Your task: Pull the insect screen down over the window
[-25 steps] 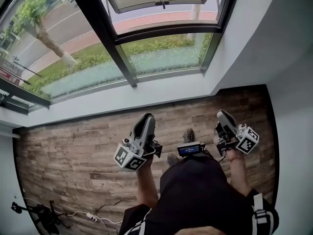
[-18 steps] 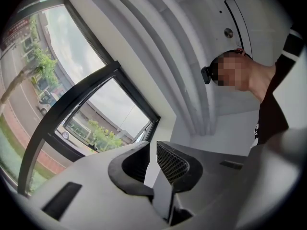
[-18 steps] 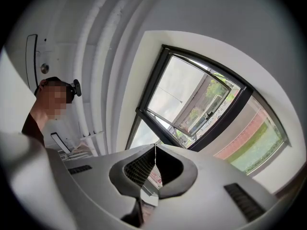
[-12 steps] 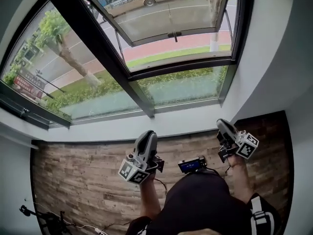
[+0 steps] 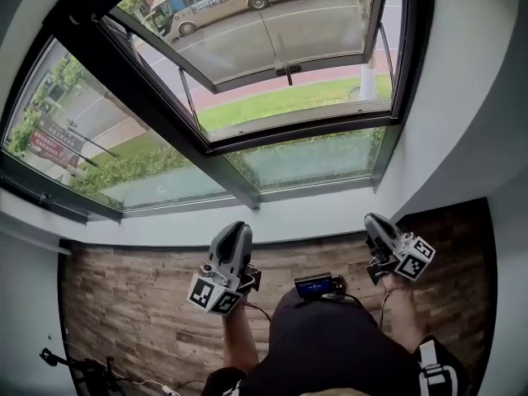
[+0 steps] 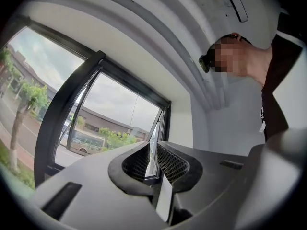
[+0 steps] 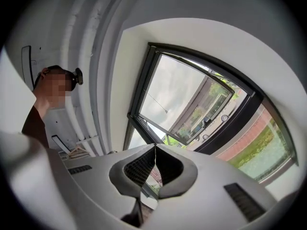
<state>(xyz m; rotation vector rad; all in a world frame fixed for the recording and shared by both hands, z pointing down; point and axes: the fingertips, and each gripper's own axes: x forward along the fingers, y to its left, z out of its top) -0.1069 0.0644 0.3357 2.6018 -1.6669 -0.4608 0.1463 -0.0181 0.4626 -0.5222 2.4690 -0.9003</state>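
The dark-framed window fills the upper head view. Its top sash is tilted outward, with a handle on its lower rail. A thin cord hangs in front of the sash. No screen covers the opening. My left gripper is held low above the floor, well short of the window, shut to a narrow slit on nothing. My right gripper is at the same height, shut and empty. The left gripper and the right gripper both point up at the window.
A white sill runs under the window, and white walls close in on the right. Below is wood-plank floor. A small device with a blue display sits at the person's waist. Cables and a black stand lie at the bottom left.
The head view has tilted upward, so more of the window and the open sash shows and less floor. Both grippers stay low in front of the person, still shut.
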